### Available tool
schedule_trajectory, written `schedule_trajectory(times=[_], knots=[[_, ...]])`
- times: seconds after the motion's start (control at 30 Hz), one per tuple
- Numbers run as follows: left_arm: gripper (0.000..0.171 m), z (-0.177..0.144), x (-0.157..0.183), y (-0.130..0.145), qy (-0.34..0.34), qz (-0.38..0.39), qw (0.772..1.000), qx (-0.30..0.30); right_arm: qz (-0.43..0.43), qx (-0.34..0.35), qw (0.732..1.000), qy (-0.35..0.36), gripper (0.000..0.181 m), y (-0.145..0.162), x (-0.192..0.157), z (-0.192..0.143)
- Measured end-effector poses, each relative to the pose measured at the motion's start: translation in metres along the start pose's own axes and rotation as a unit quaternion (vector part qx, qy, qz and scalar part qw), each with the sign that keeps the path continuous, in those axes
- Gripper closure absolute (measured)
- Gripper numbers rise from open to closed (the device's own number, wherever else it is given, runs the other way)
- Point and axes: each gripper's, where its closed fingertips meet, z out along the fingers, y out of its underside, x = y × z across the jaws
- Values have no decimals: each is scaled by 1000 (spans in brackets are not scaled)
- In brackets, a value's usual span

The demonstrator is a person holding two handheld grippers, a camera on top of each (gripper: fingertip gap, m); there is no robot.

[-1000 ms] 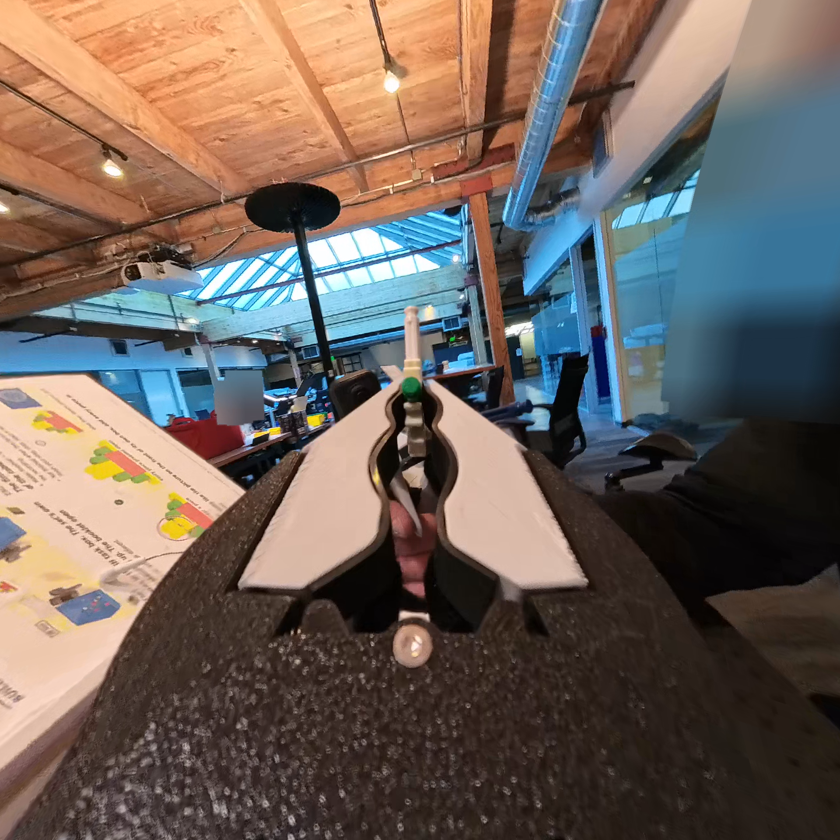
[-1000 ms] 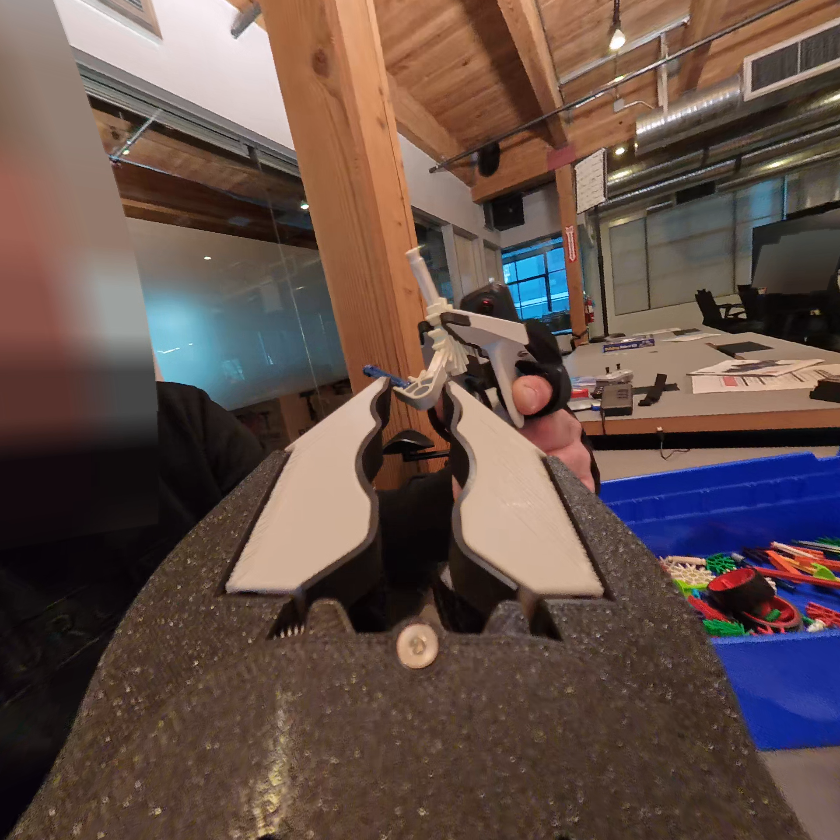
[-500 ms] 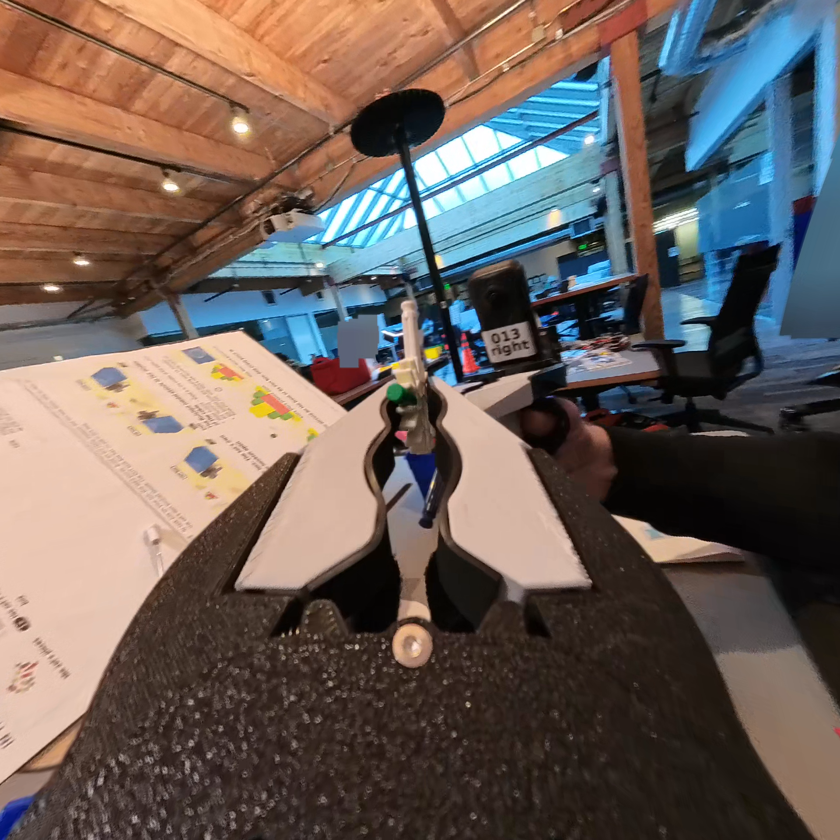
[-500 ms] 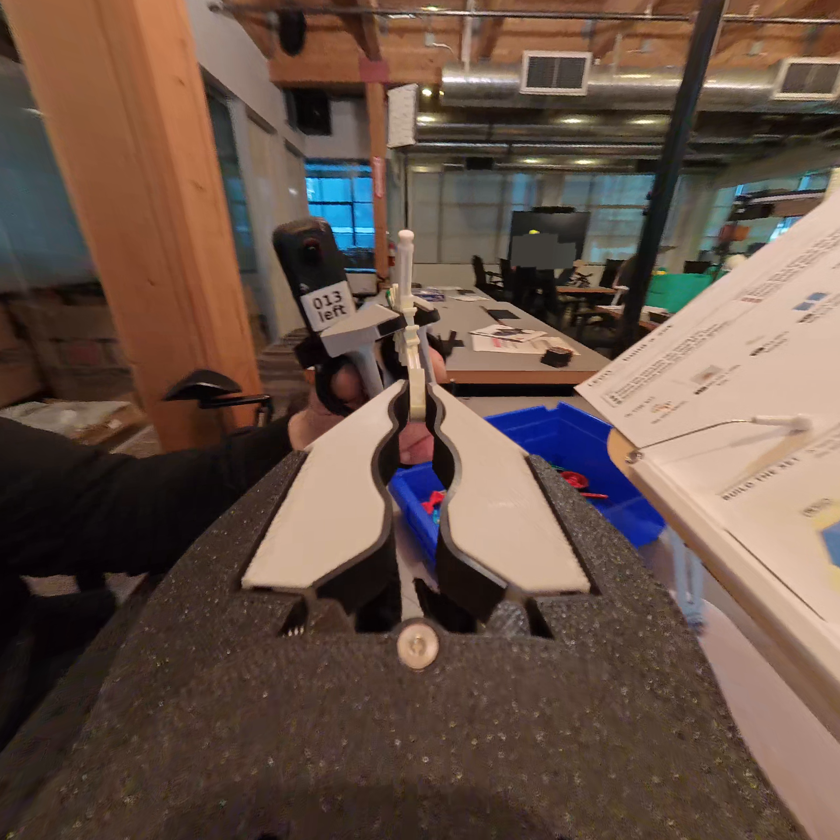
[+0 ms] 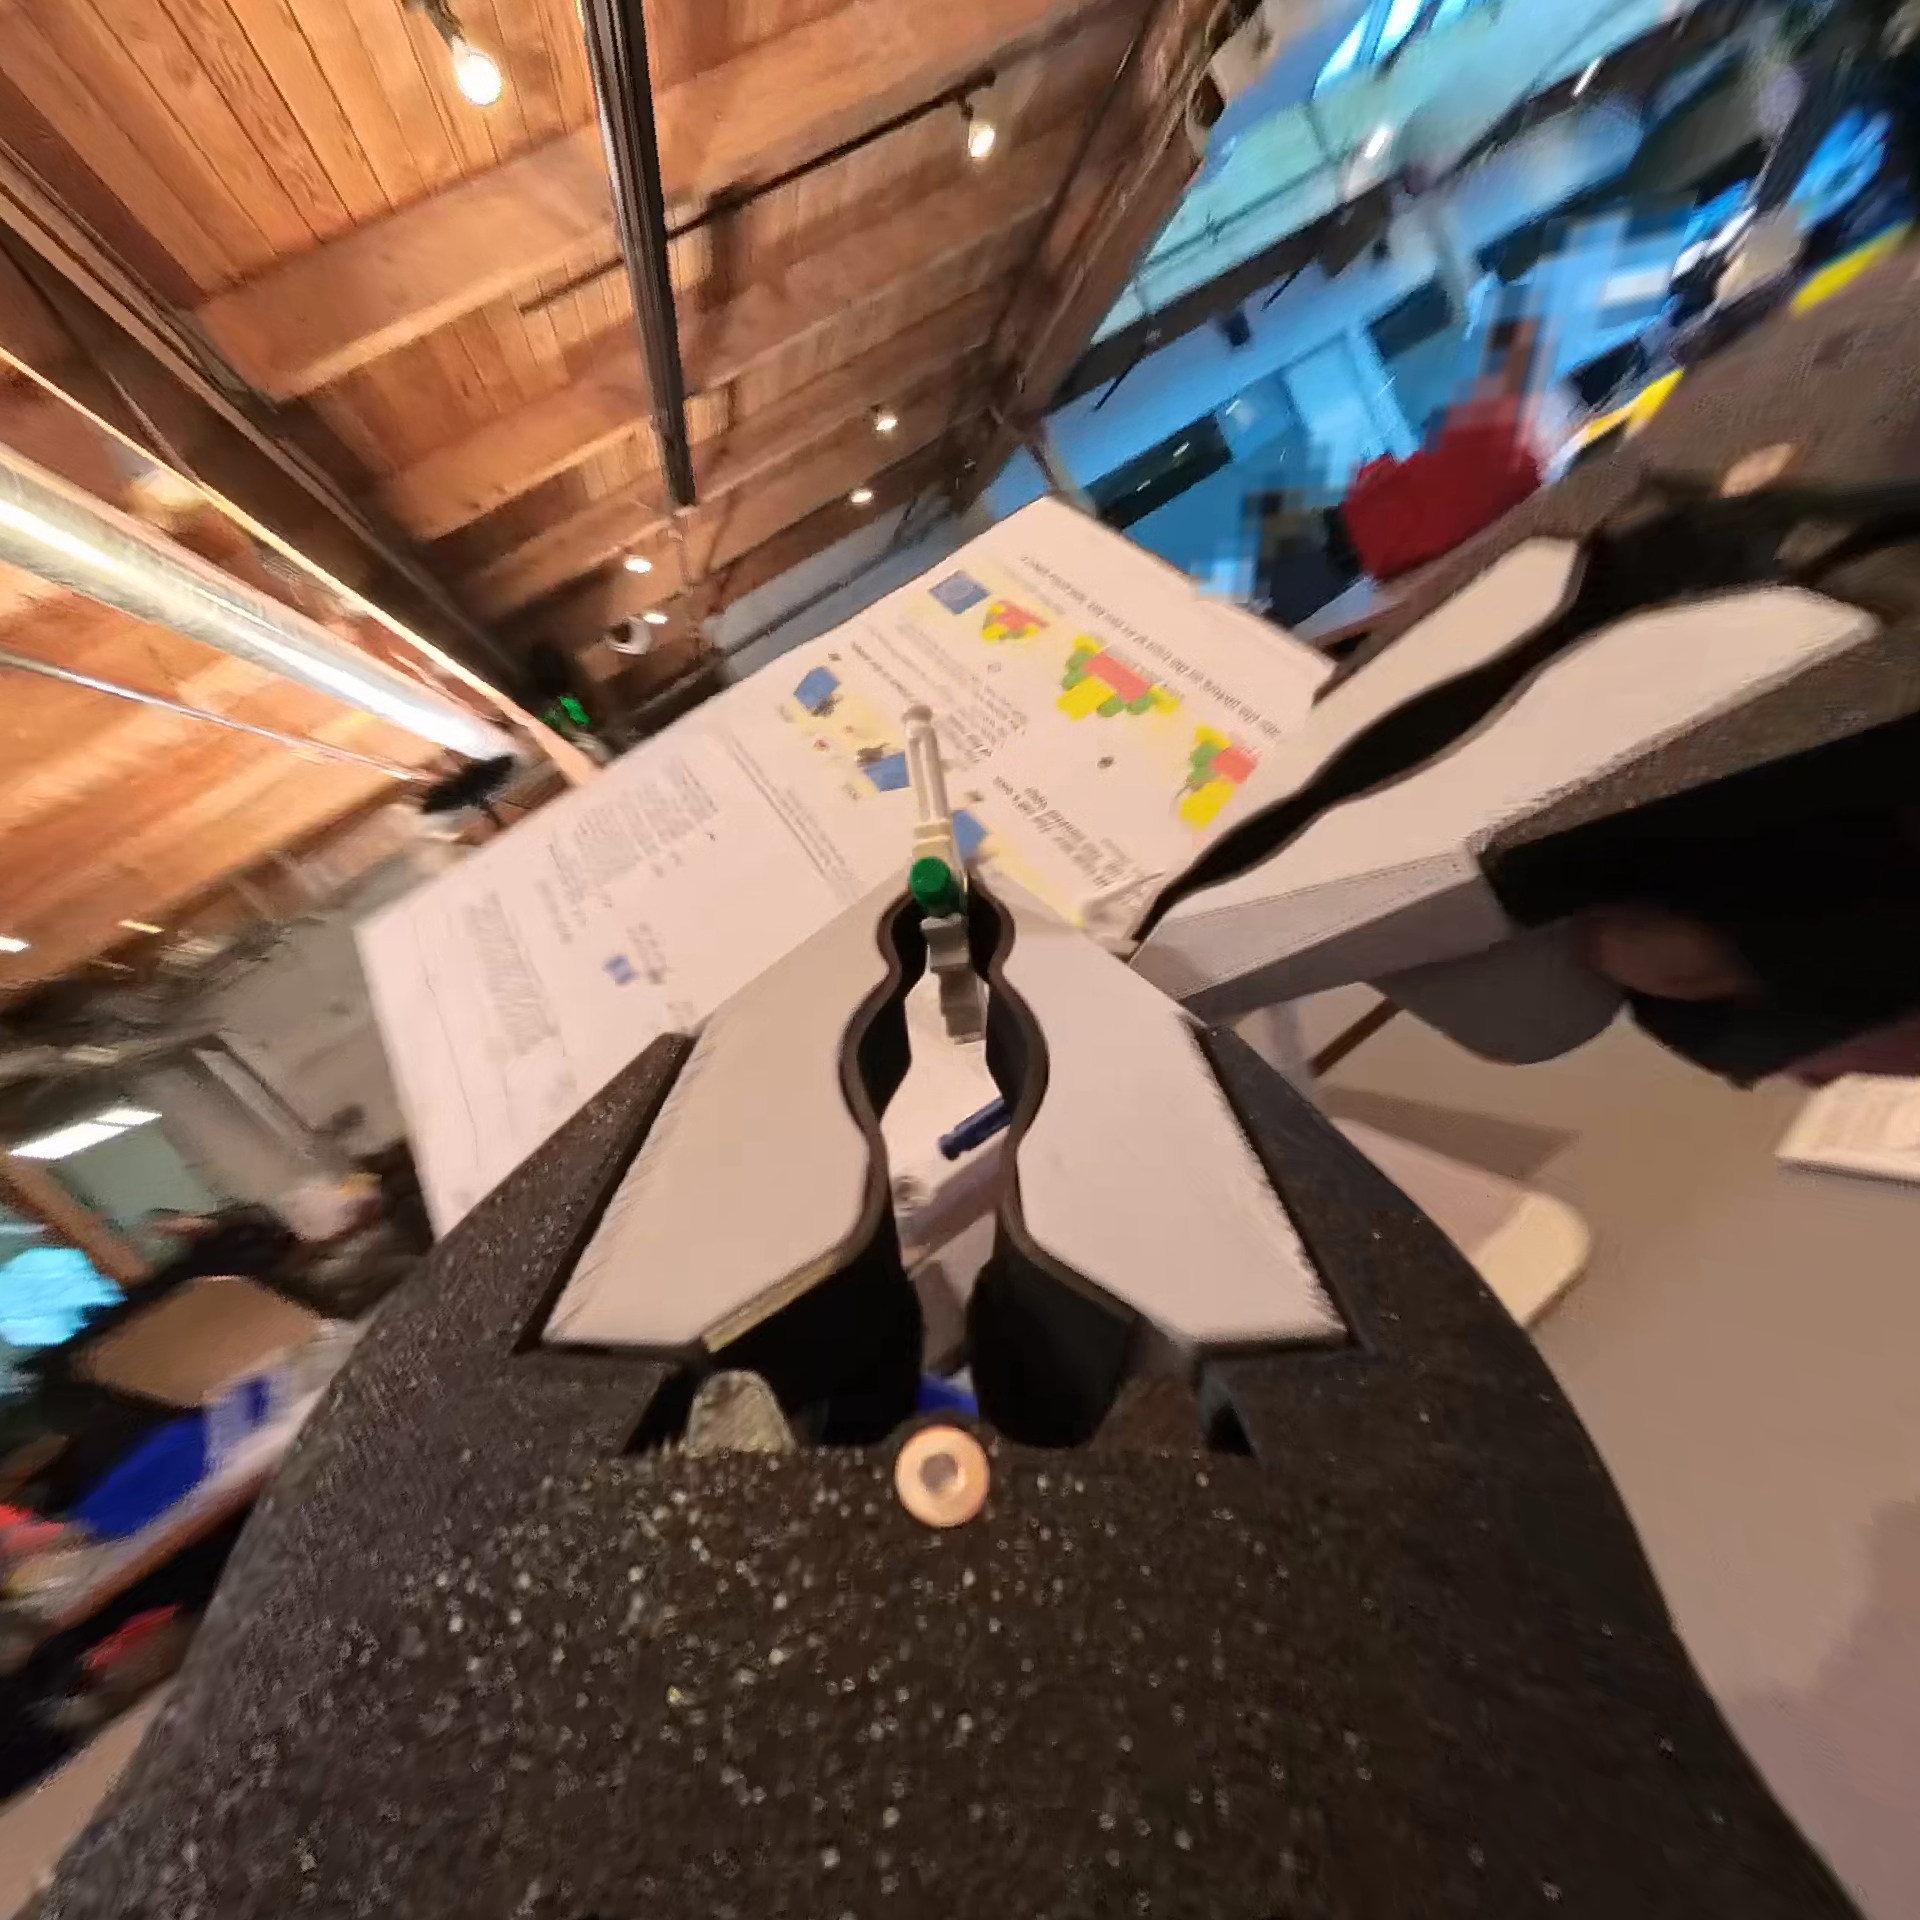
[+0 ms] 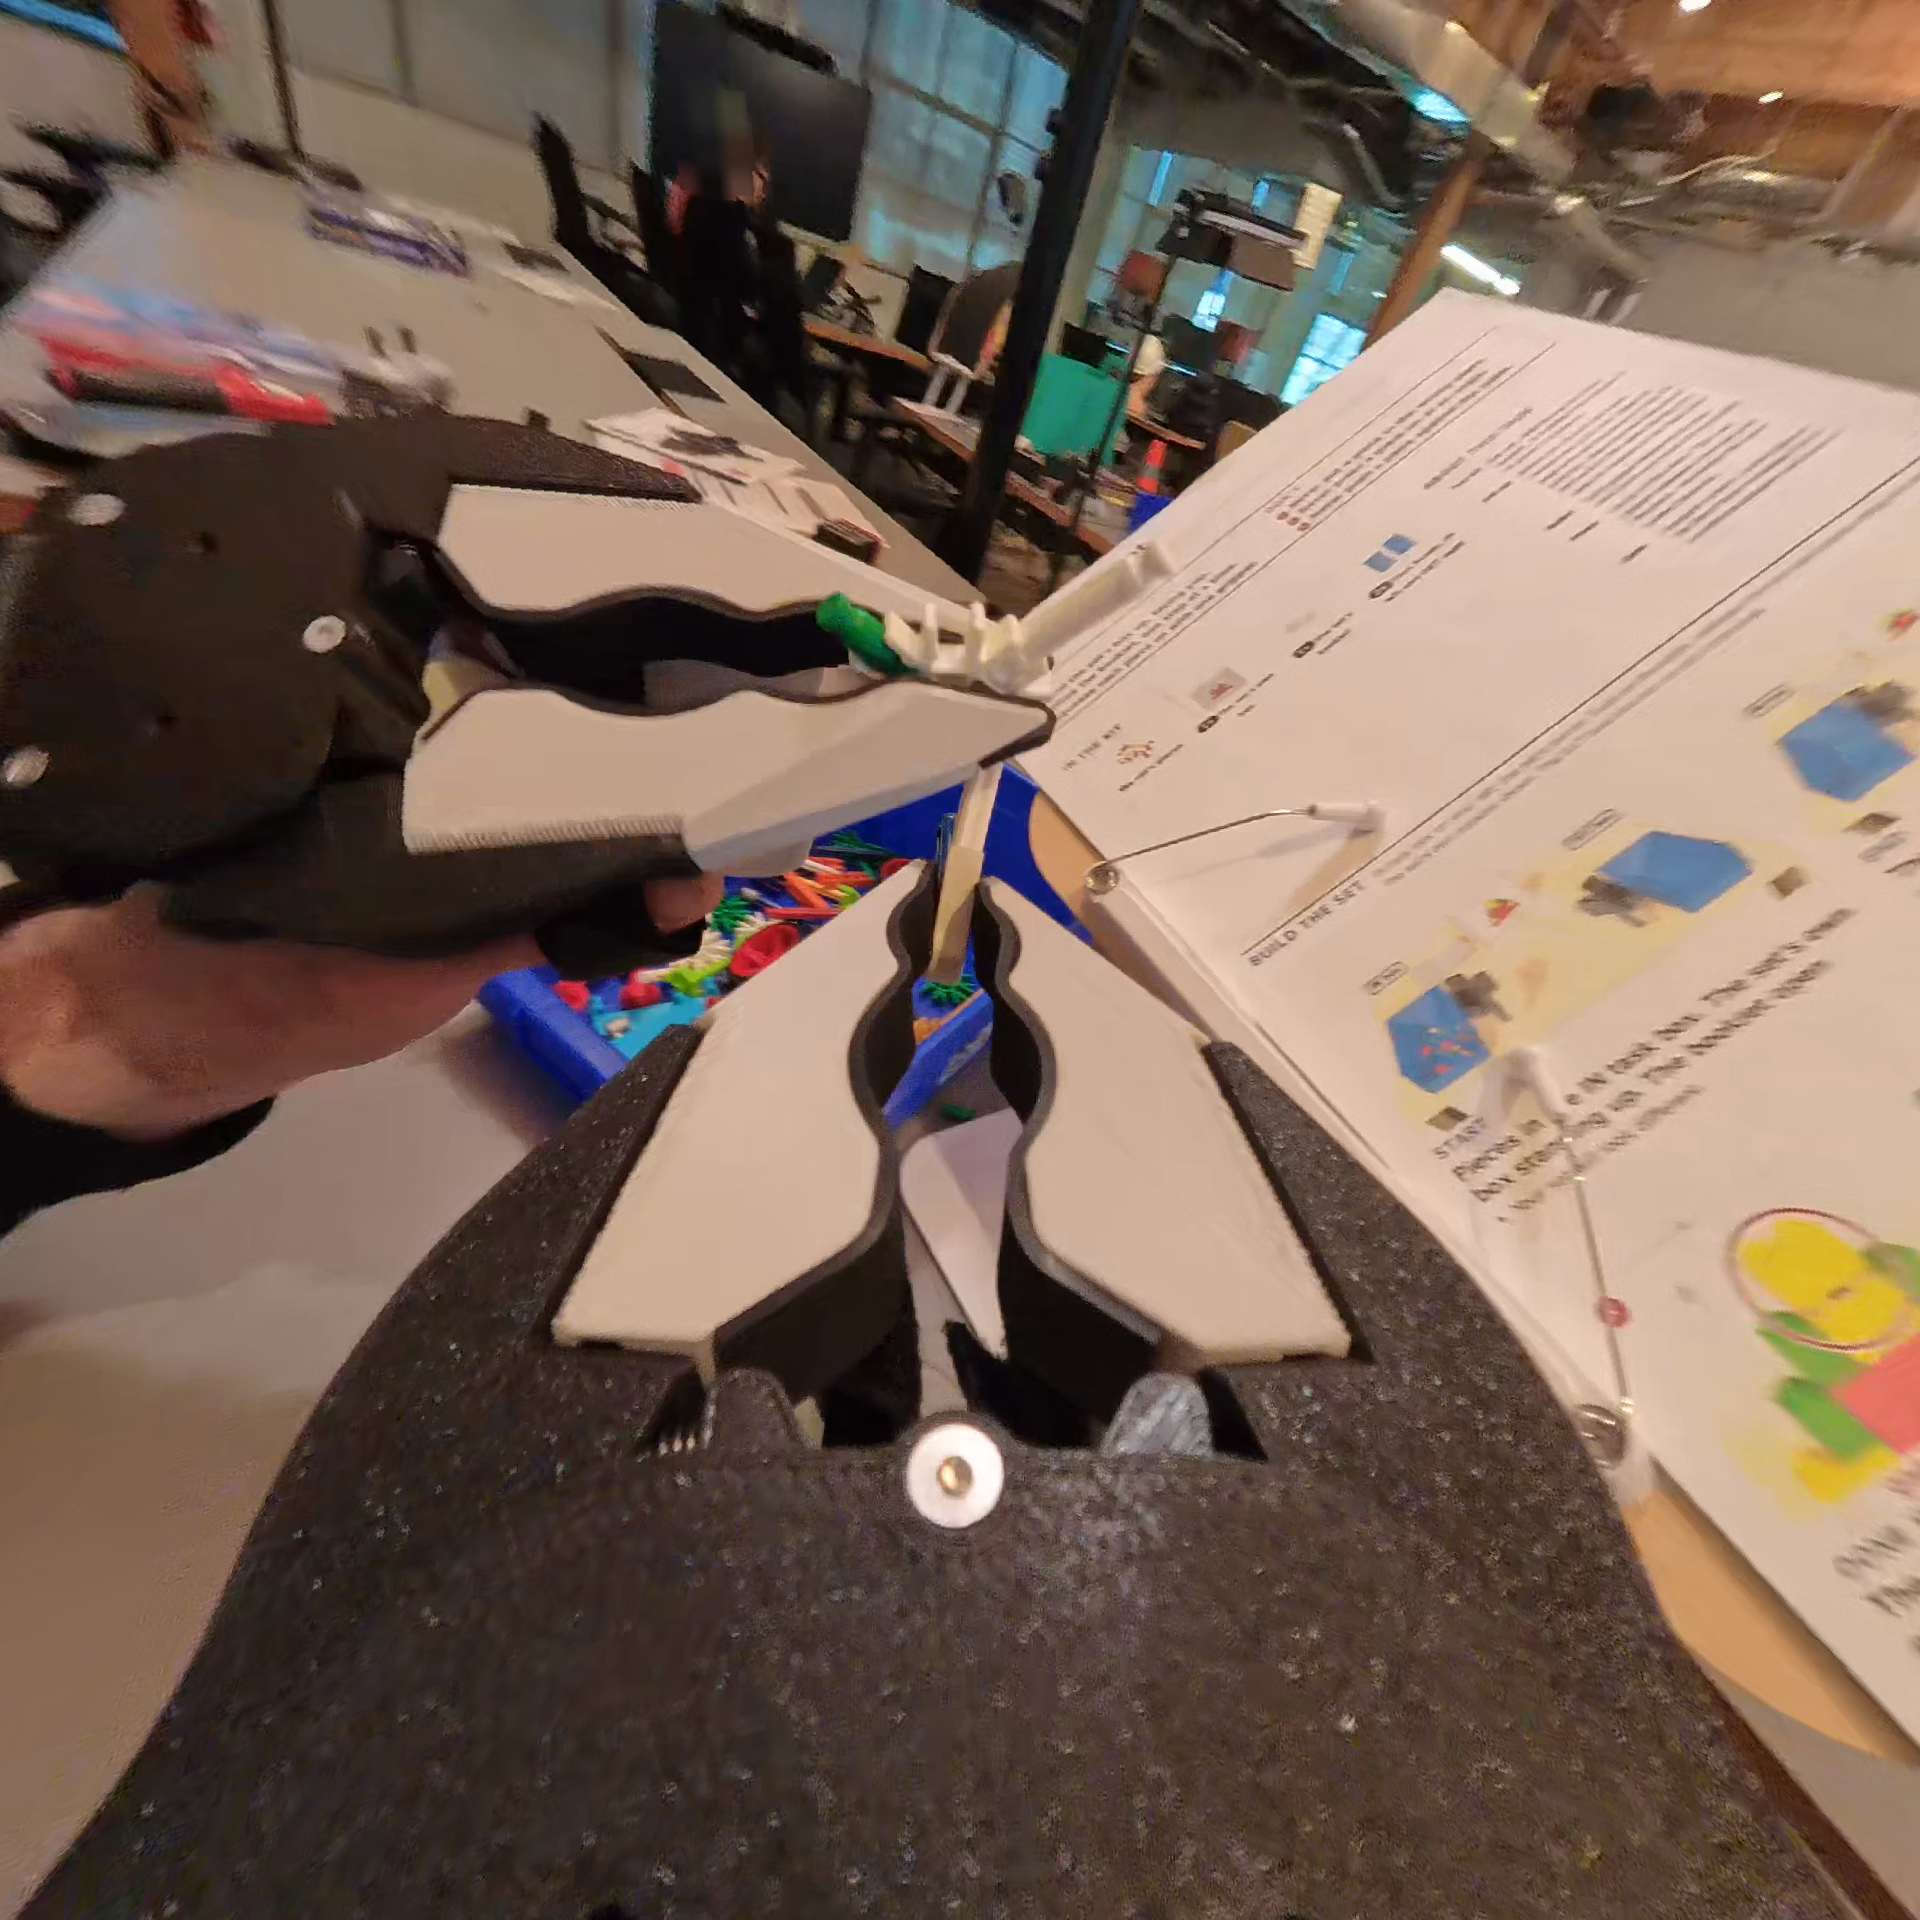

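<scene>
My left gripper (image 5: 940,904) is shut on a small toy assembly (image 5: 928,821): a green piece, a white toothed connector and a thin white rod that sticks out past the tips. It shows from the side in the right wrist view (image 6: 1013,665), with a gloved hand under it. My right gripper (image 6: 951,883) is shut on a cream-white rod (image 6: 961,873). The rod runs up behind the left gripper's lower finger, and its upper end is hidden. The right gripper also shows at the right of the left wrist view (image 5: 1143,920), close beside the left tips.
A printed instruction sheet (image 6: 1507,644) leans on a wooden stand right behind both grippers, held by wire clips (image 6: 1340,816). A blue bin (image 6: 748,956) of coloured toy pieces sits on the grey table (image 6: 208,1299) below the left gripper. Desks and chairs stand far off. The tips of both grippers are at nearly the same place.
Both views have swung down and round toward the instruction stand, and the left view has rolled. The left gripper now lies sideways above the right tips. Both stay shut on their pieces.
</scene>
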Motion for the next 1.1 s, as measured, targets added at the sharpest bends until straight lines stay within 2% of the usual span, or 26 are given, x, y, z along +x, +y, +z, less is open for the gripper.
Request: schedule_trajectory(times=[0.1,0.2,0.3,0.37,0.43,0.47,0.53,0.57,0.6,0.63,0.7,0.77,0.87,0.97,1.03,1.07,1.1], knots=[[167,2,-2,6,-53,124,990,-43,-80,-38,994,61,177,2,0,5],[166,6,1,16,-40,137,987,-72,-147,-81,981,100,176,10,5,6],[166,7,5,26,-3,94,990,-102,-178,-104,972,113,176,19,7,9],[166,6,6,29,56,-32,993,-96,-166,-101,976,97,178,21,7,8],[167,2,5,25,120,-189,972,-73,-137,-85,985,69,177,19,7,5],[166,1,6,26,145,-224,961,-72,-158,-90,981,65,177,21,6,4],[169,0,14,38,174,-211,956,-107,-207,-128,966,89,178,32,13,2],[168,-2,13,56,168,-158,962,-149,-217,-134,963,89,178,33,16,0],[168,-7,15,74,174,-94,961,-192,-207,-127,967,76,178,31,16,-4],[168,-13,24,76,209,-70,956,-194,-203,-119,970,57,178,28,15,-9],[168,-12,24,49,224,-142,954,-137,-189,-140,972,17,177,36,12,-17],[168,-15,27,39,254,-179,943,-116,-127,-177,971,-102,177,59,-14,-27],[168,-22,35,44,308,-253,911,-110,-66,-256,939,-218,177,108,-40,-43],[167,-23,40,45,331,-275,897,-103,-17,-303,896,-325,176,139,-76,-56],[168,-26,51,49,356,-274,886,-116,-20,-320,886,-334,171,155,-81,-52],[168,-29,57,52,370,-268,881,-125,-19,-328,882,-337,162,160,-81,-51],[168,-30,63,55,378,-256,879,-133,-24,-320,888,-330,160,159,-78,-47]])
